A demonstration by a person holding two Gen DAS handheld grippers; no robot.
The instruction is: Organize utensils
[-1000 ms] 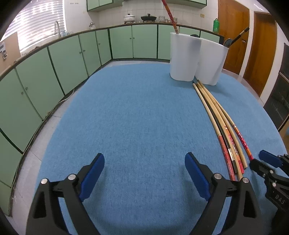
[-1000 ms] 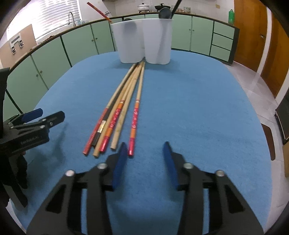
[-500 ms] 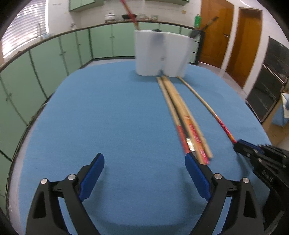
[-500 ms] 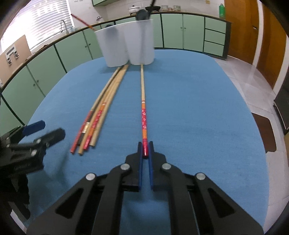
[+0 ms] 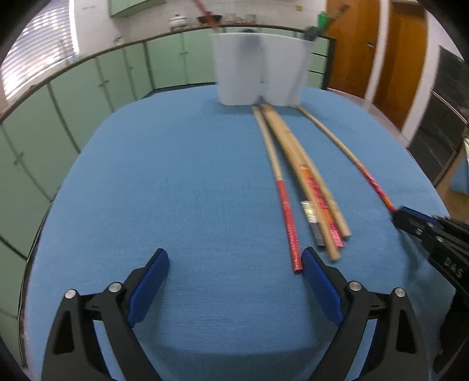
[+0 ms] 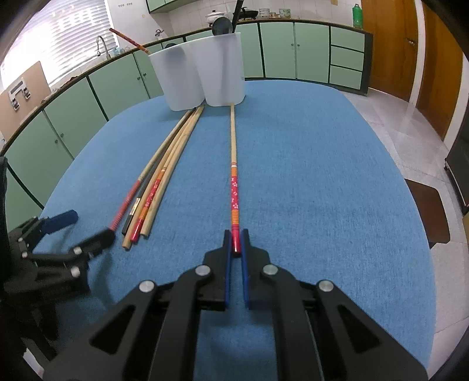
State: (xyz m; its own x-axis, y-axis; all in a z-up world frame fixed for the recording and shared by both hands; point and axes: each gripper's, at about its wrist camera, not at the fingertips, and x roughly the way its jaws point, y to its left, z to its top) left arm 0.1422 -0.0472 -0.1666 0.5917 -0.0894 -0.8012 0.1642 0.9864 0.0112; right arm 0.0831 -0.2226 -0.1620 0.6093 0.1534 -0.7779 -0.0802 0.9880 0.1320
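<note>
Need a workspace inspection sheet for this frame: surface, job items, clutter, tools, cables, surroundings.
Surface: blue fabric-covered table, flat.
Job's things: white two-compartment plastic holder at the far end, a black ladle and a red-ended chopstick standing in it; bundle of loose wooden chopsticks lying together; one floral red-ended chopstick apart to their right, its far tip near the holder.
Clutter: nothing seen.
Grippers: left tool open, next to the bundle's near ends; right tool shut on the floral chopstick's red end.
Cables: nothing seen.
Surroundings: green kitchen cabinets, wooden doors.
</note>
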